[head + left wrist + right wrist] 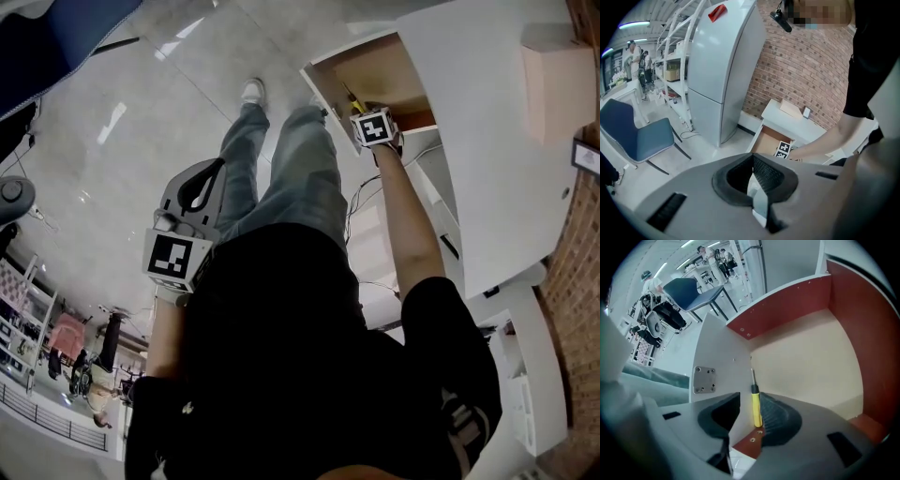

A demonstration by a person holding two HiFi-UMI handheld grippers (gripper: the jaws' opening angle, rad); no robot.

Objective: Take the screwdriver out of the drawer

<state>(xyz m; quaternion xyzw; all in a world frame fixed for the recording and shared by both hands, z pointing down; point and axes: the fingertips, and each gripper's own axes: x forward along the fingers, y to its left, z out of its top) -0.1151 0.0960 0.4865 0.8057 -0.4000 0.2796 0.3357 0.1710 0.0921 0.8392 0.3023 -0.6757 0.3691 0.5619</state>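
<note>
The white drawer stands pulled out, its pale wooden floor bare. A yellow-handled screwdriver lies in it along the left wall, steel tip pointing away; in the head view the screwdriver is a thin yellow streak. My right gripper is open and low over the near corner. Its left jaw is outside the drawer wall, its right jaw inside, with the handle beside the right pad. In the head view the right gripper sits at the drawer mouth. My left gripper hangs shut and empty beside the person's thigh, far from the drawer.
The drawer belongs to a white desk with a cardboard box on top, against a brick wall. Cables hang under the desk. A tall grey cabinet and a blue chair stand on the tiled floor.
</note>
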